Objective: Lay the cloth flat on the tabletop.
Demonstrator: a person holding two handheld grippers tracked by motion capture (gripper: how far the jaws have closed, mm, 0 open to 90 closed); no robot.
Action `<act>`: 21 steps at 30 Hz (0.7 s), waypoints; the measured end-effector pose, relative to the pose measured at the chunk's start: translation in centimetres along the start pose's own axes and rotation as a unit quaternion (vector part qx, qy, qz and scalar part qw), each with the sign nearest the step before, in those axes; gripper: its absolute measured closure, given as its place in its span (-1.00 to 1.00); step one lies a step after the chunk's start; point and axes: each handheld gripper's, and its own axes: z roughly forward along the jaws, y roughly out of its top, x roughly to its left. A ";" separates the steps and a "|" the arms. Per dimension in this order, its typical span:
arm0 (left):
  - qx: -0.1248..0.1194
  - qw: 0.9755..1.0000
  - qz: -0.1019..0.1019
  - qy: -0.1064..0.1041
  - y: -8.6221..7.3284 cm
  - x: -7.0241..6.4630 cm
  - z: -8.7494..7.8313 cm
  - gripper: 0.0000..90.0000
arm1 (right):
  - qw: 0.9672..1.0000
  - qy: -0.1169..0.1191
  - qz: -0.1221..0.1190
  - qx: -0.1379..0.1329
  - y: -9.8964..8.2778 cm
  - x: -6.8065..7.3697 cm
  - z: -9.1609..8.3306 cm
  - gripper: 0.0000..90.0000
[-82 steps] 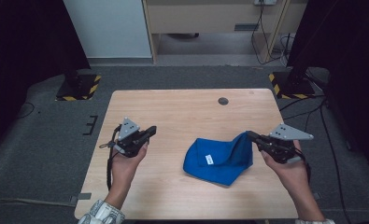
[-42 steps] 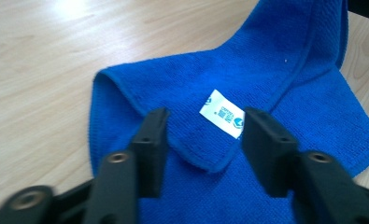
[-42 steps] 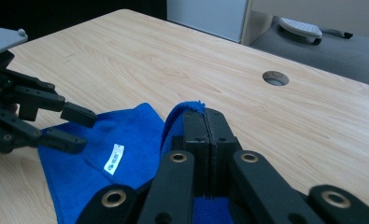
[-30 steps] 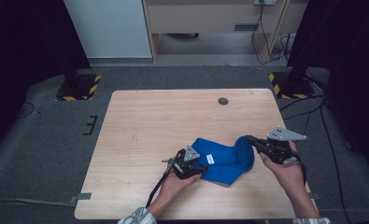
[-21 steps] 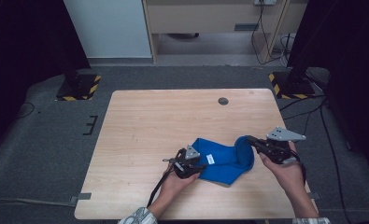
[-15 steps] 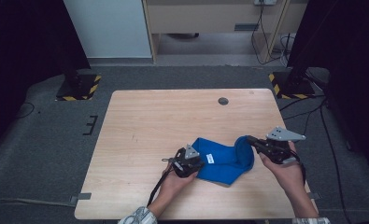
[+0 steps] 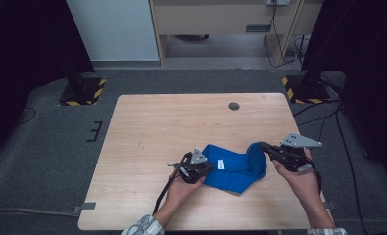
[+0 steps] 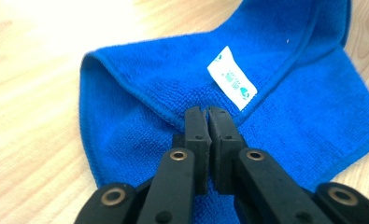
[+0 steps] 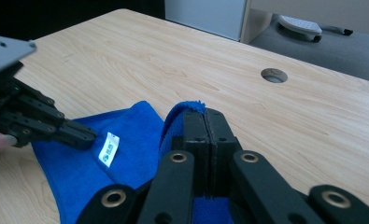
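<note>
On the desk (image 7: 147,122), near its front edge and right of the middle, lies a blue cloth (image 7: 232,169), partly folded over itself. The left gripper (image 7: 208,167) sits at the cloth's left side; its jaws have just been closing, and in the left gripper view they stand pressed together on a folded hem of the cloth (image 8: 275,84), just short of the white label (image 8: 232,78) sewn to that hem. The fabric spreads flat beyond and to both sides of the jaws. At the cloth's right end the right gripper (image 7: 263,145) has its jaws clamped tight on a raised edge of the cloth (image 9: 184,109), which stands up off the wood and curls over the fingertips. Farther back, toward the far edge and right of centre, a round cable hole (image 7: 234,105) is set in the desk.
</note>
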 end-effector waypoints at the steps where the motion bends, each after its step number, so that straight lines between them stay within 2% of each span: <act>1: 0.000 1.000 0.000 0.000 0.0 0.0 0.0 0.94 | 1.000 0.000 0.000 0.000 0.0 0.0 0.0 0.98; 3: 0.000 1.000 -0.001 -0.003 0.0 0.2 -0.1 0.93 | 1.000 0.000 0.001 -0.001 0.0 0.0 -0.1 0.98; 7: 0.032 0.999 0.008 -0.013 -0.5 0.4 0.7 0.91 | 1.000 -0.001 0.002 -0.002 0.0 -0.1 -0.1 0.98; 9: 0.038 0.999 0.007 -0.013 -0.7 0.4 1.0 0.87 | 1.000 -0.002 0.002 -0.002 0.1 -0.1 -0.1 0.98; 12: 0.036 0.999 0.010 -0.012 -0.7 0.5 1.2 0.87 | 1.000 -0.001 0.001 -0.003 0.1 -0.1 -0.2 0.98; 15: 0.027 0.999 -0.001 -0.018 -0.7 0.6 1.1 0.89 | 1.000 -0.001 0.002 -0.003 0.1 -0.1 -0.2 0.98; 18: 0.020 1.000 -0.001 -0.011 -0.6 0.5 1.2 0.71 | 1.000 0.000 0.001 -0.003 0.1 -0.1 -0.2 0.98; 21: 0.023 1.000 0.002 -0.011 -0.7 0.5 1.5 0.72 | 1.000 0.000 0.003 -0.002 0.1 -0.1 -0.2 0.98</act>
